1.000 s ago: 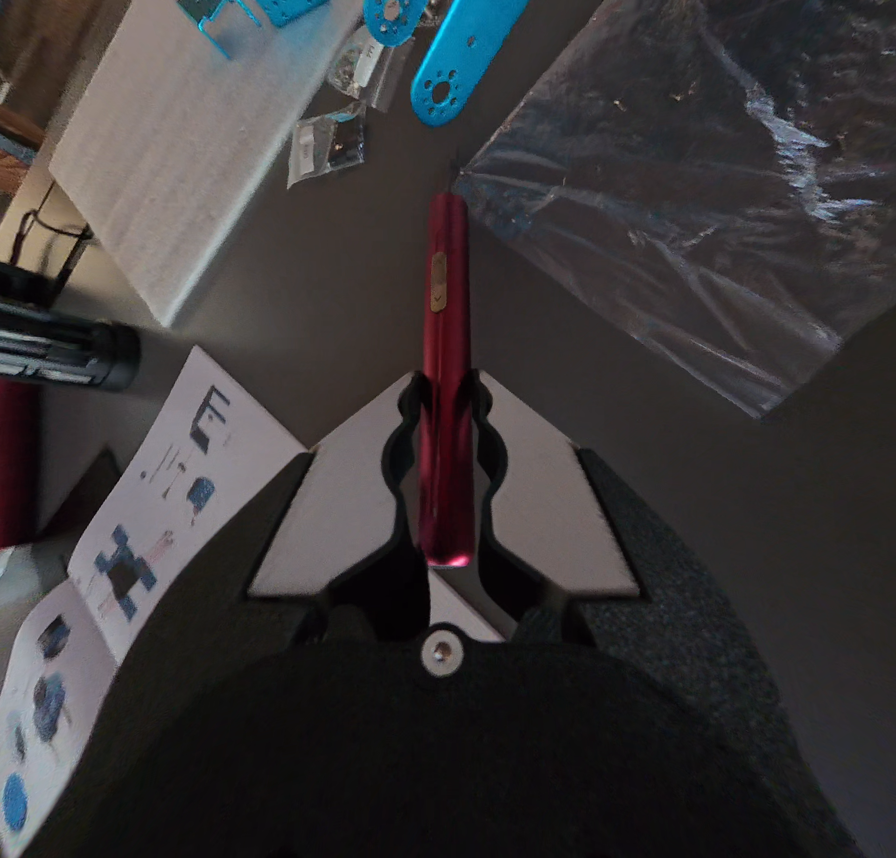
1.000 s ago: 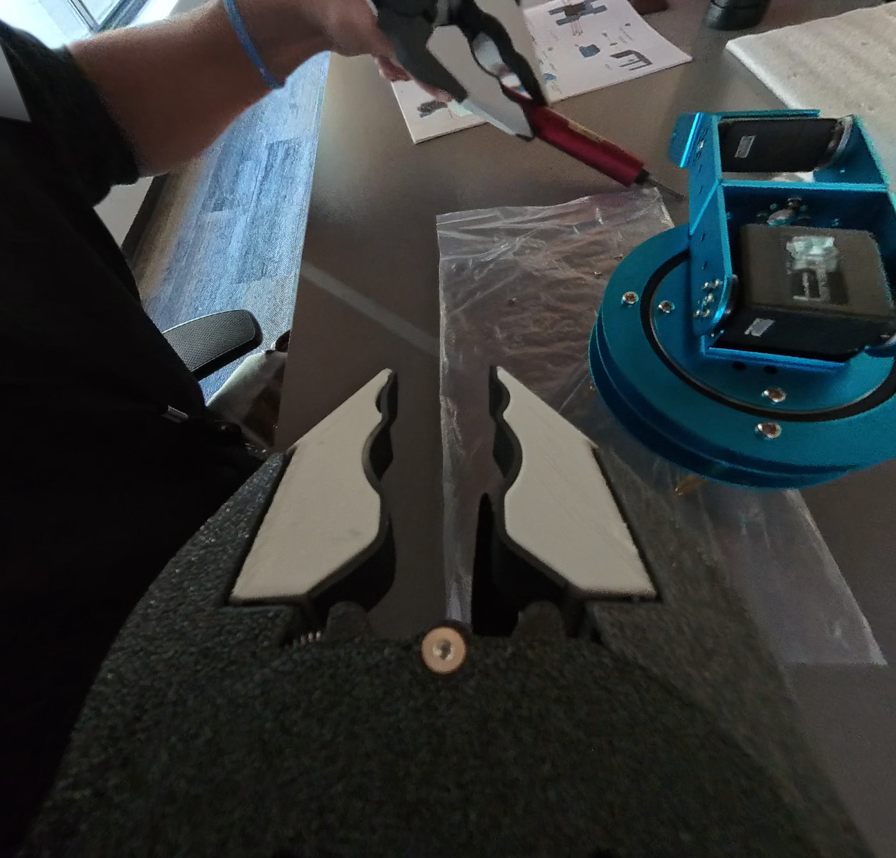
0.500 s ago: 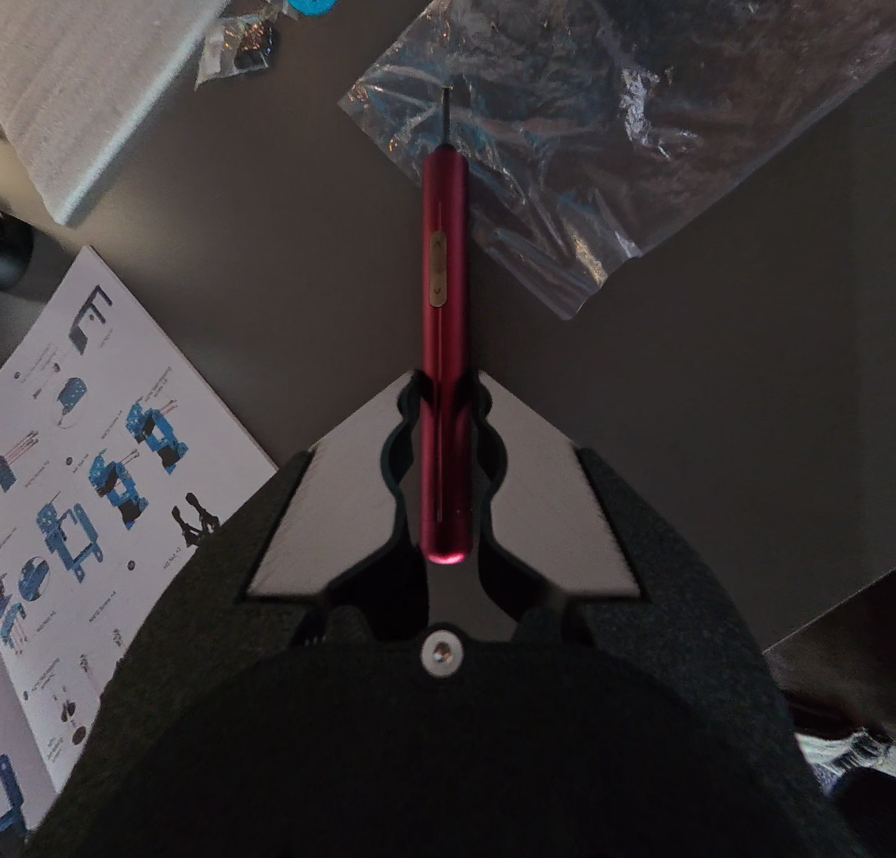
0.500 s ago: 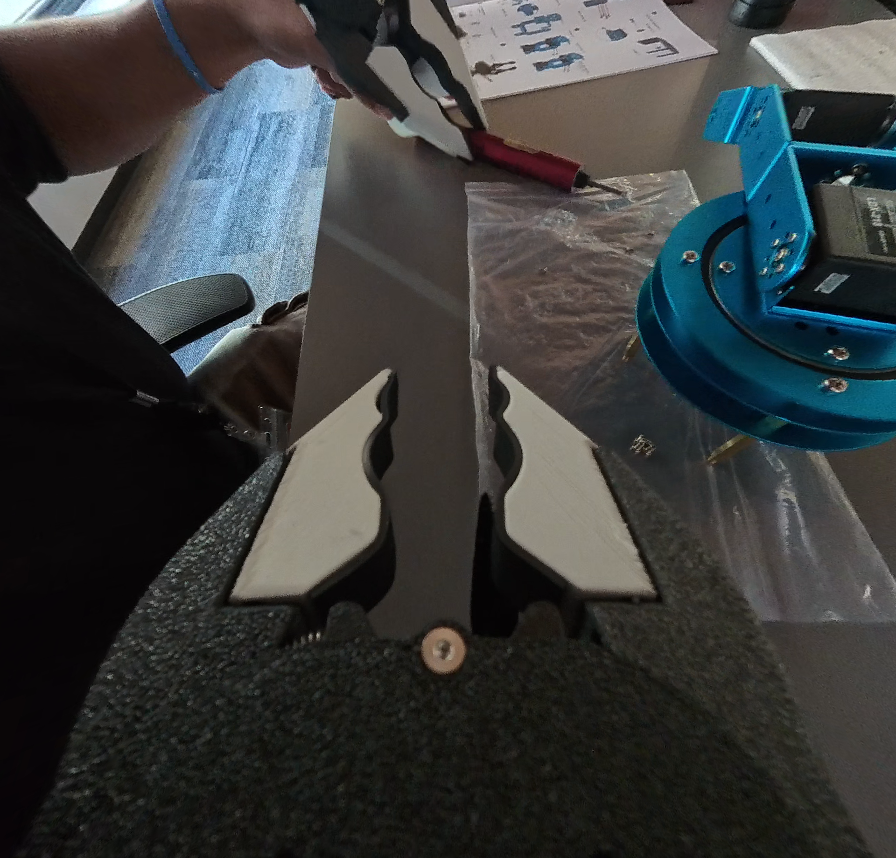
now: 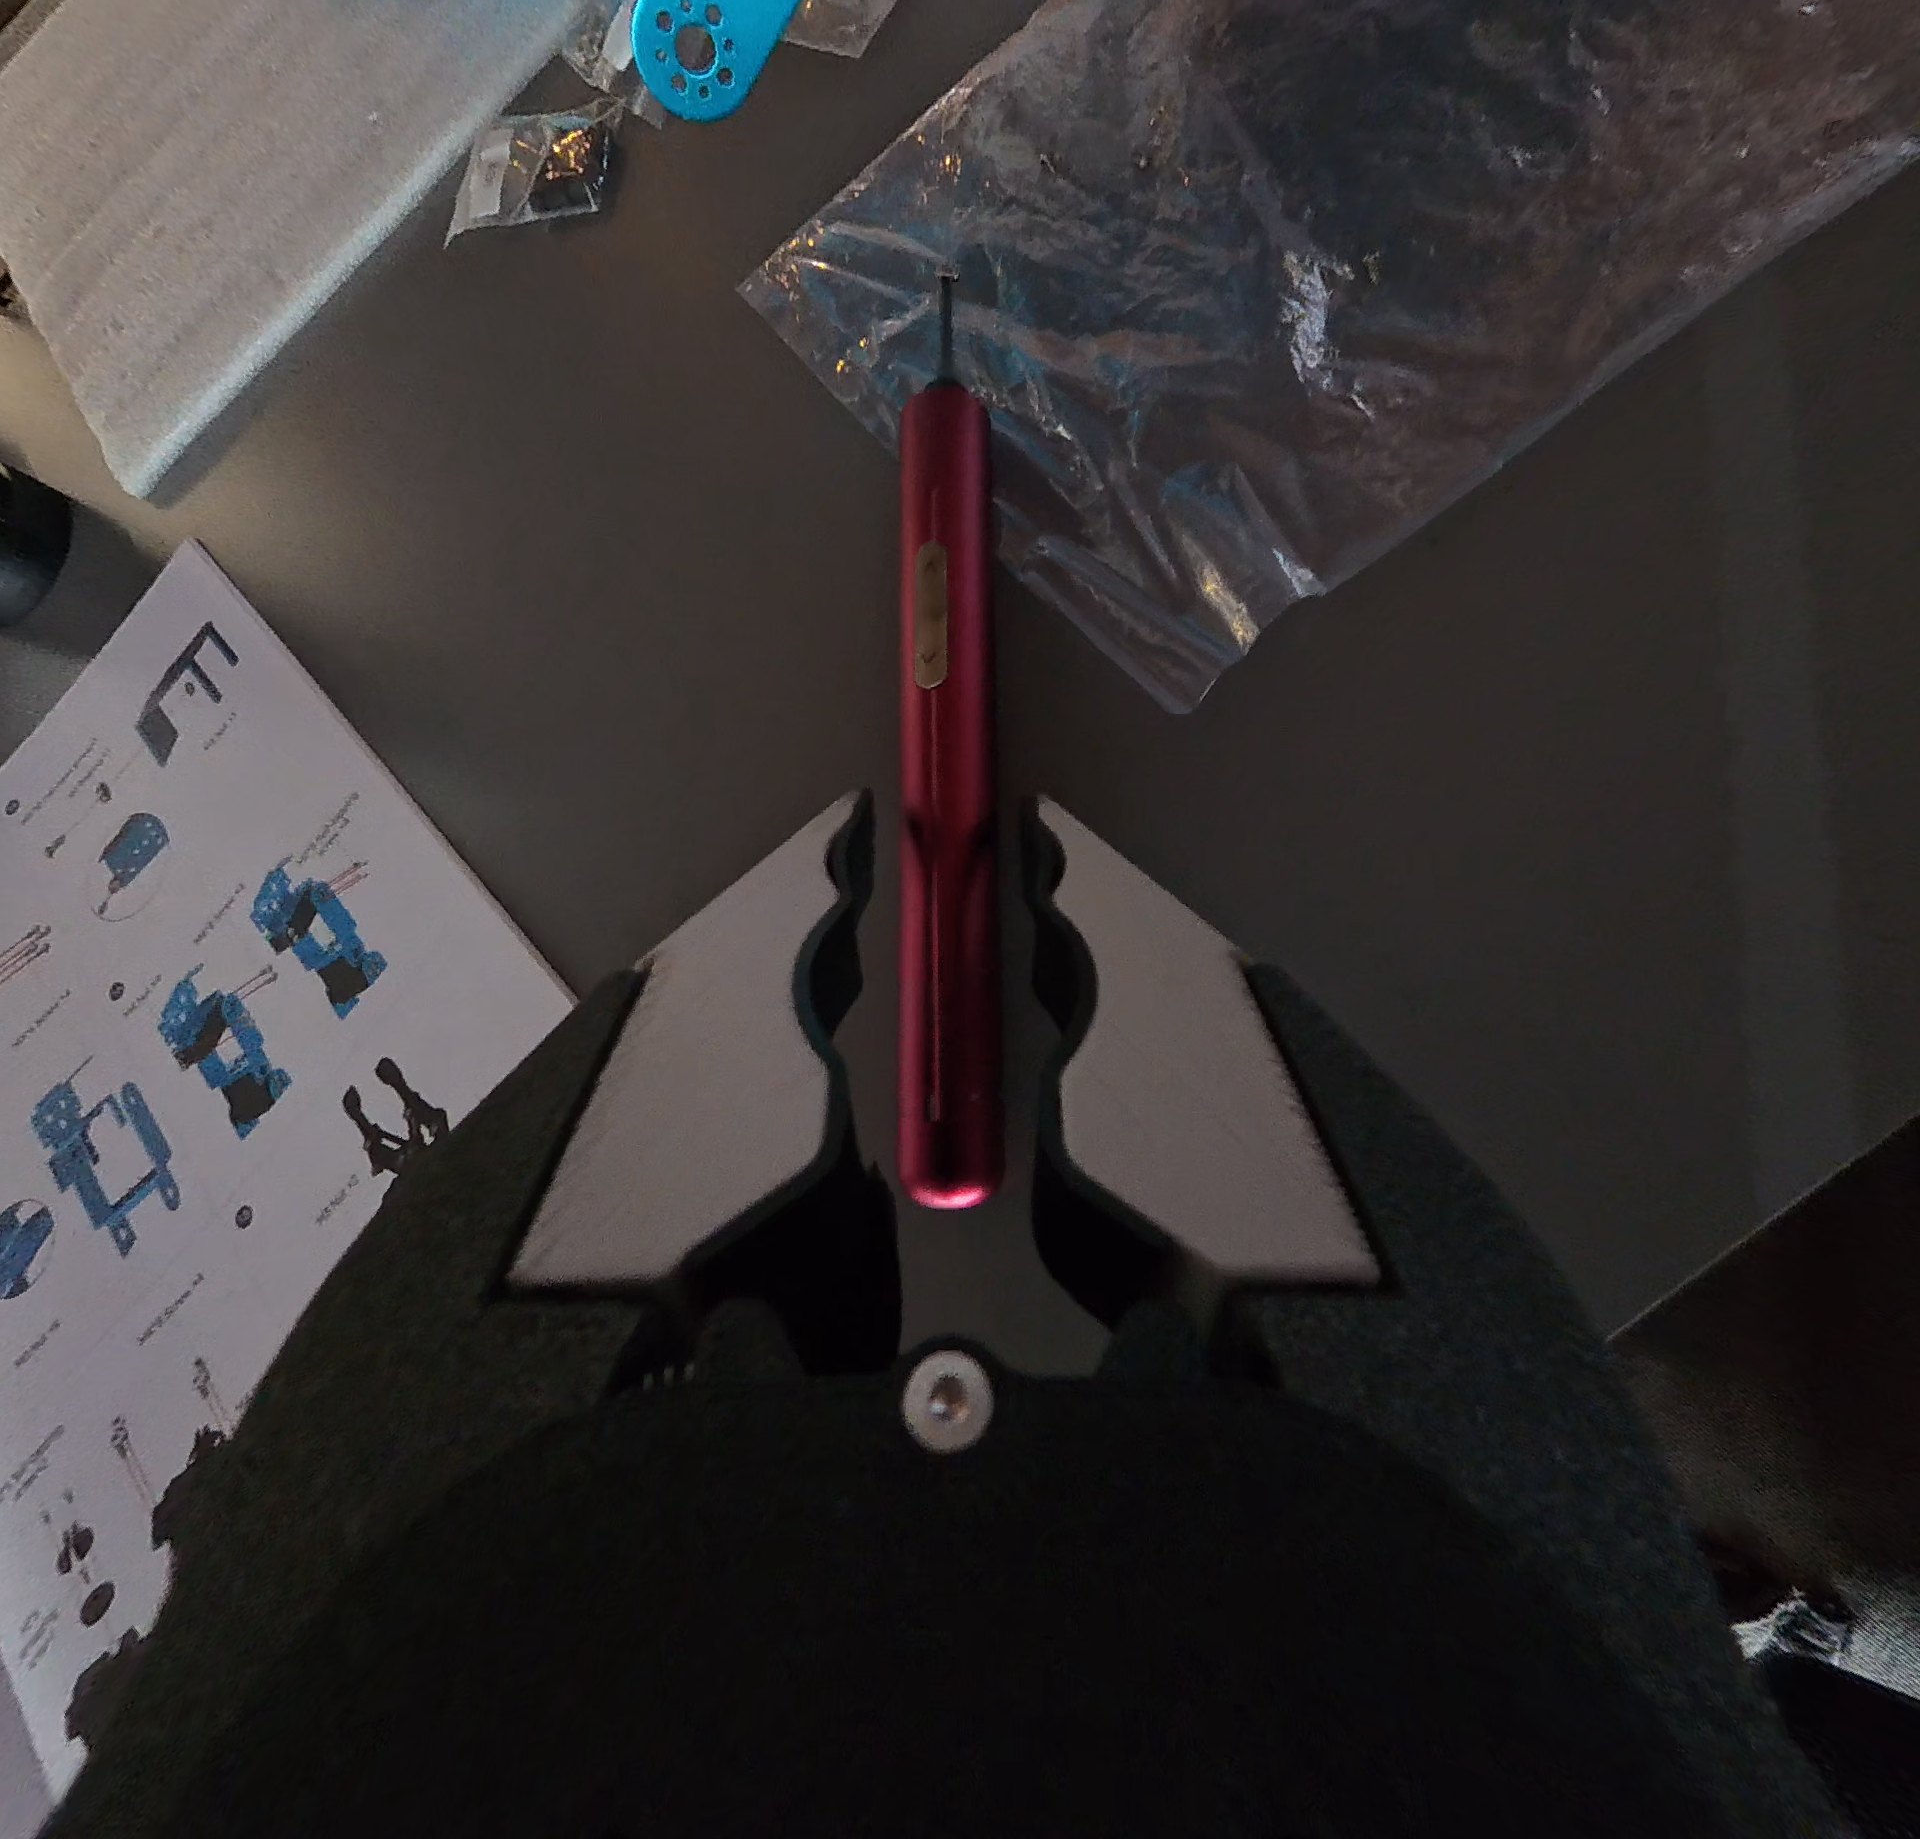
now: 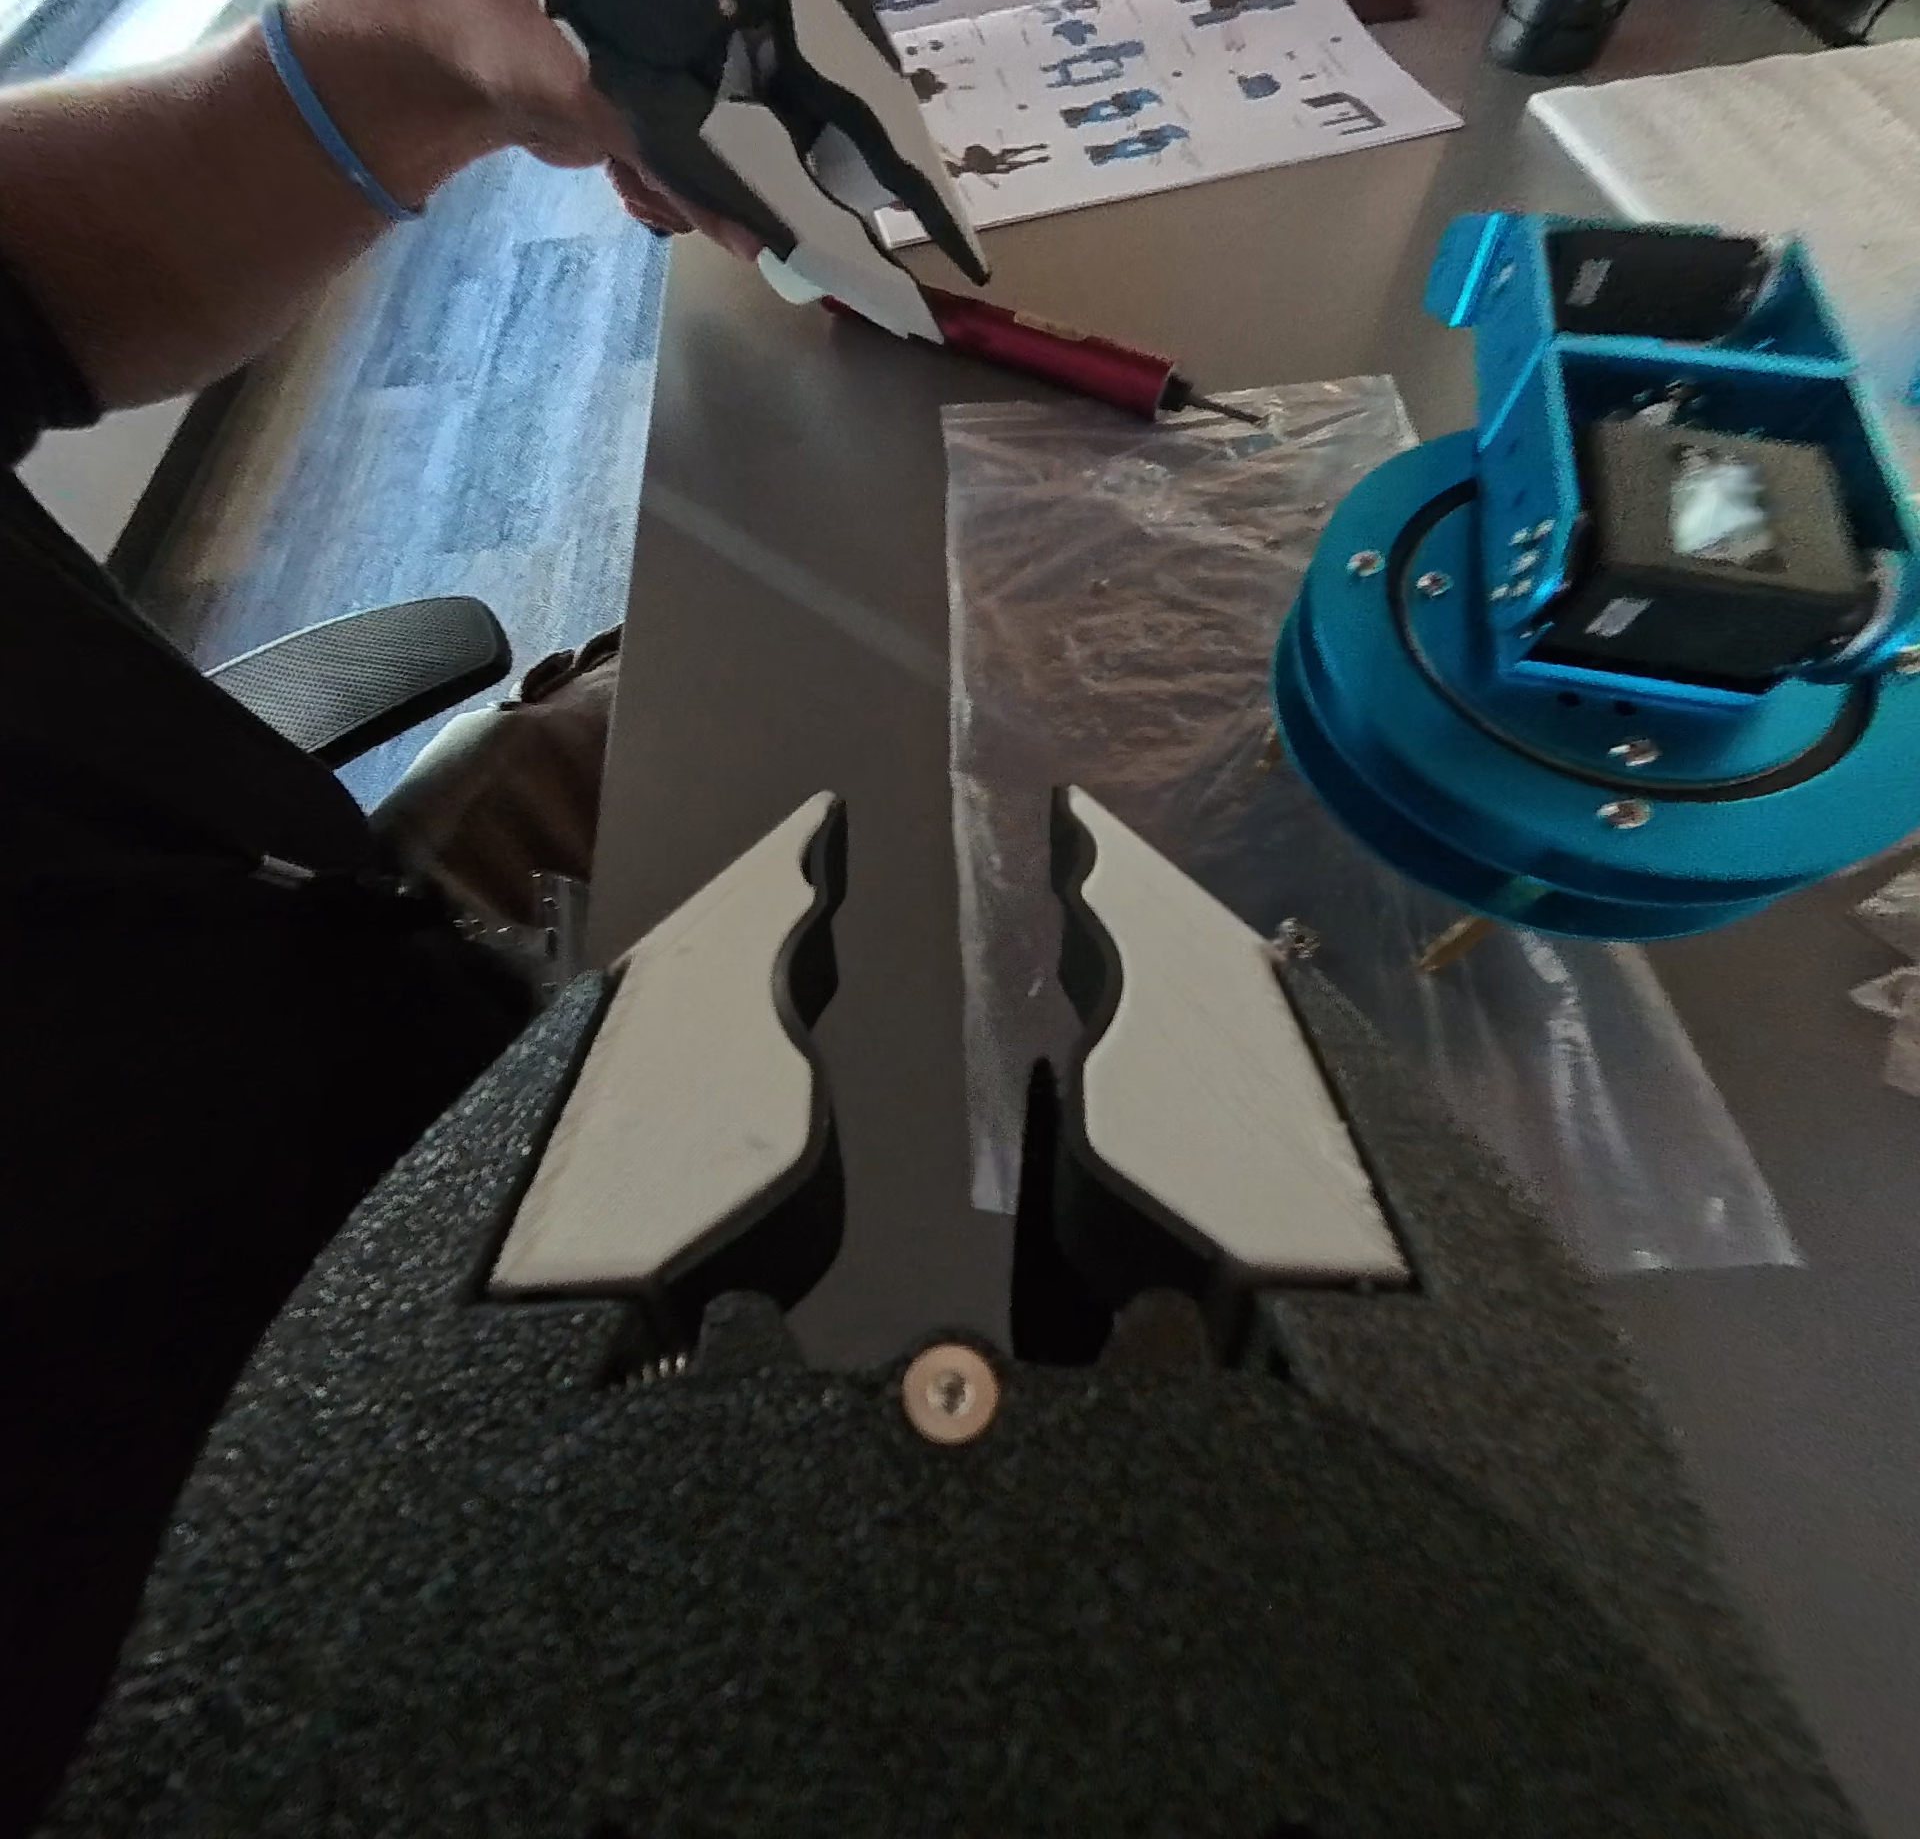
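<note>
On the counter (image 5: 1455, 854): dark, smooth surface carrying everything below.
Left tongs (image 5: 948, 813): jaws slightly apart around a red screwdriver (image 5: 945, 750); small gaps show on both sides, so no clamping; in the right wrist view the tool lies on the counter under them.
Screwdriver: slim red metal cylinder with matte sheen, small oval button on its side, thin dark bit; the bit tip reaches over the edge of a plastic bag (image 5: 1351, 283).
Right tongs (image 6: 948, 813): jaws apart, nothing between them, over bare counter beside the bag's near edge.
Bag: clear, crinkled, flat, with tiny screws scattered on it.
Turntable (image 6: 1579, 750): blue anodised round base with screws around its ring, standing on the bag to the right of the right tongs; carries a blue bracket holding black servo blocks; blurred.
Booklet (image 5: 208, 1010): white pages with blue and black diagrams, left of the left tongs.
Foam (image 5: 208, 179): white sheet at far left, blue parts on it.
Blue plate (image 5: 717, 23): flat, rounded end, ring of holes, beside small packets (image 5: 540, 179).
Hand (image 6: 499, 96): grips the left tongs; blue band at the wrist.
</note>
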